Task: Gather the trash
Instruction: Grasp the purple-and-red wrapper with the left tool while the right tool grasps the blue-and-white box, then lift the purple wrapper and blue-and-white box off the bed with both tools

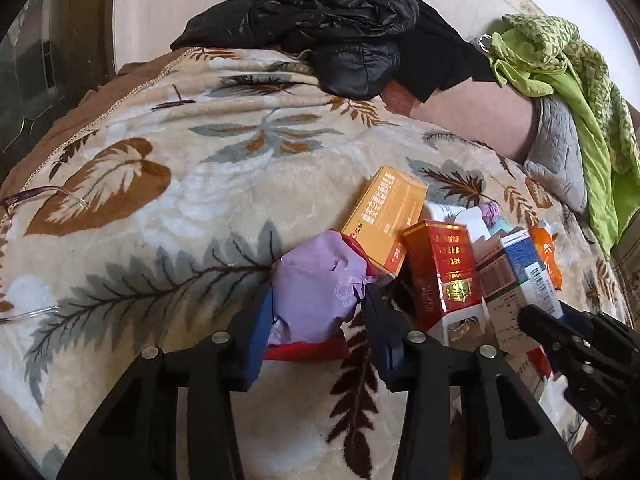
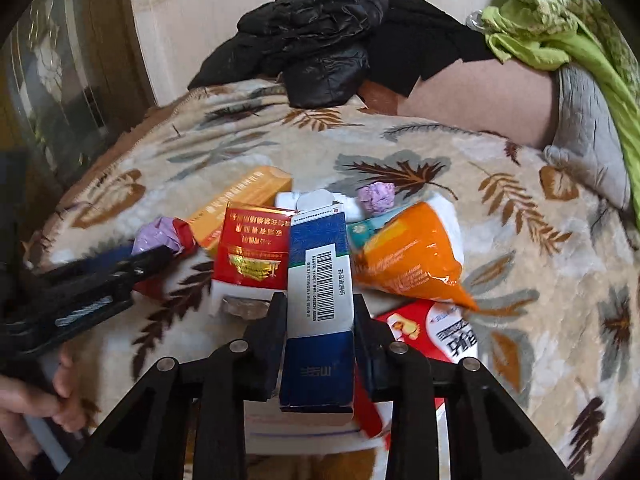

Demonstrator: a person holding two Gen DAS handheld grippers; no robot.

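trash pile (image 2: 320, 240) half-hidden | left gripper (image 1: 316, 320) jaws clamp lilac wrapper (image 1: 316, 284) | right gripper (image 2: 320, 320) jaws clamp blue-white box (image 2: 318, 280)

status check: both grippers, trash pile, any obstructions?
Left gripper shut on purple wrapper. Right gripper shut on blue-and-white box. Red box, orange pouch crowd the pile on the blanket; nothing blocking.

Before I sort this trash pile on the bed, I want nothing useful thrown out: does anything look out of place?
Yes. A pair of eyeglasses lies alone on the leaf-print blanket, well left of the heap of boxes. It looks like a belonging, not trash. The red box also looks torn open at its bottom end.
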